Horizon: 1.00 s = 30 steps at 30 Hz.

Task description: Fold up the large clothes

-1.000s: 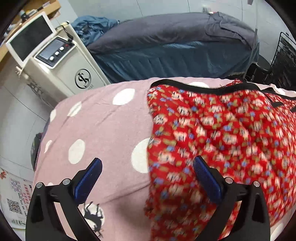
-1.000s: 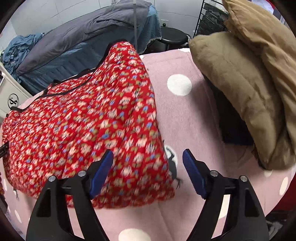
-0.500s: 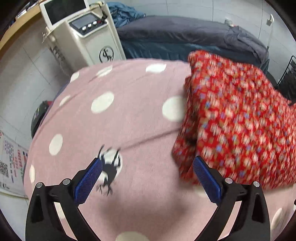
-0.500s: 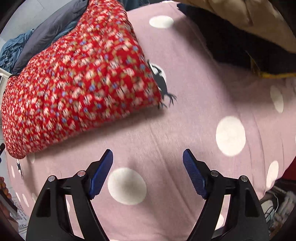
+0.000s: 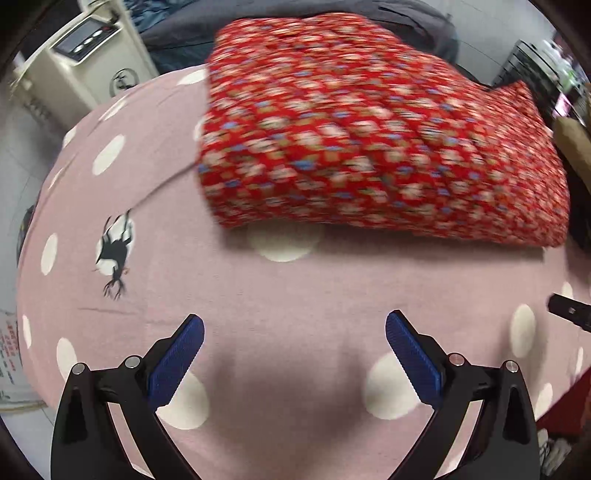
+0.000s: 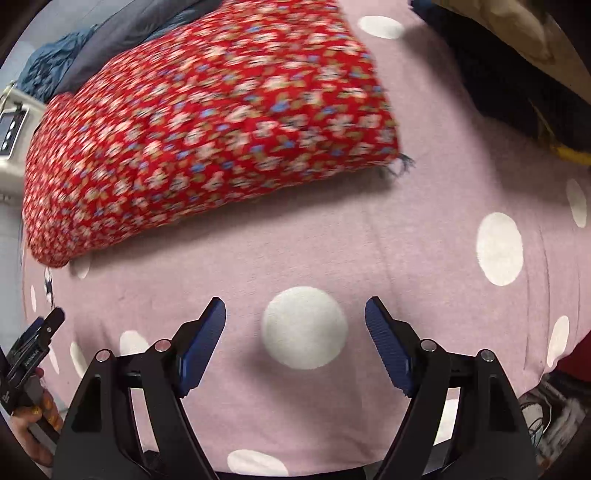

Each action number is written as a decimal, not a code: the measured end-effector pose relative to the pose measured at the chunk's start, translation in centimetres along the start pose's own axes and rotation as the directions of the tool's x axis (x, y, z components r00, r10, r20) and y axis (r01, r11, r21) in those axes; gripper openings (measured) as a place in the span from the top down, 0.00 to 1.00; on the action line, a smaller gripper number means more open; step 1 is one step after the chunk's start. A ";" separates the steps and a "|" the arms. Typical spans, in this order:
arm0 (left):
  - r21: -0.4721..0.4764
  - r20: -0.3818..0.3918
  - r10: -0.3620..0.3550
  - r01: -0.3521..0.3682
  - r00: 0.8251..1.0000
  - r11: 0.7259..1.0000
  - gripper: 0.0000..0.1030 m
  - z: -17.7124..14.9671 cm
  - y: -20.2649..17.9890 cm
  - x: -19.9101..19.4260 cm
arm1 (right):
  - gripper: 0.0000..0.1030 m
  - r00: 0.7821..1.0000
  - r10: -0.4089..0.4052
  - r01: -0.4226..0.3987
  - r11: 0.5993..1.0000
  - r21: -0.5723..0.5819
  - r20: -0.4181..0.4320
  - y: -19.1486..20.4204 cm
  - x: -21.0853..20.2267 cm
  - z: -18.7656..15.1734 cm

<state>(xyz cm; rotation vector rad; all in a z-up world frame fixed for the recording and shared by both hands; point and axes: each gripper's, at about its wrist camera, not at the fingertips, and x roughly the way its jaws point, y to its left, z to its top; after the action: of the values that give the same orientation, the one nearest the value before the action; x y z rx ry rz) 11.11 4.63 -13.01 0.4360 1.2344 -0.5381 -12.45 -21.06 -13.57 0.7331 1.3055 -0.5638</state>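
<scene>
Left wrist view: left hand-held gripper [image 5: 294, 334] spread wide, blue pads [image 5: 173, 363] clear of everything, nothing between them, pointing steeply down over bare pink cloth. Folded red floral garment [image 5: 369, 125] lying far of the jaws, well apart, a thick bundle on the pink polka-dot blanket [image 5: 295, 288] covering the worktop; near edge of the bundle overlapping one white dot. Black deer print [image 5: 116, 254] on the blanket at left, apart from the garment. Beige machine with a control panel [image 5: 81, 59] standing beyond the far-left corner. Dark grey bedding [image 5: 406, 11] behind the garment, mostly hidden. Black tip of the other tool [image 5: 570, 312] at the right edge.

Right wrist view: right hand-held gripper [image 6: 295, 321] also wide open, empty, a large white dot [image 6: 304, 326] on the blanket [image 6: 424, 229] showing between the pads. Same red floral garment [image 6: 207, 125] far and to the left, blurred, lying flat with its right corner near a dark printed mark. Tan padded bedding [image 6: 517, 29] over something dark at the far right. Left hand-held gripper [image 6: 33, 350] at the left edge, gripped by a person's hand [image 6: 33, 421] with painted nails; jaw state not readable here.
</scene>
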 end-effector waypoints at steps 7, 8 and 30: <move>0.045 0.032 -0.013 0.011 0.999 0.999 0.06 3.4 -3.1 -3.1 | 0.25 0.999 -0.010 0.017 0.986 -0.169 0.045 6.0 -2.0 0.0; 0.040 0.032 -0.019 0.018 0.999 0.999 0.06 3.8 -3.2 -3.4 | 0.25 0.998 -0.017 0.029 0.981 -0.189 0.062 6.9 -2.7 0.1; 0.067 0.092 0.064 -0.070 0.994 0.995 0.06 2.3 -4.2 -7.3 | 0.24 0.977 -0.090 0.127 0.974 -0.190 0.195 10.7 -7.6 1.7</move>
<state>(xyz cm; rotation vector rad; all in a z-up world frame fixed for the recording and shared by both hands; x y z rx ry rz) 8.58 0.99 -5.51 0.5057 1.1139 -0.5389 -4.91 -15.60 -4.20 0.4329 1.2125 -0.5648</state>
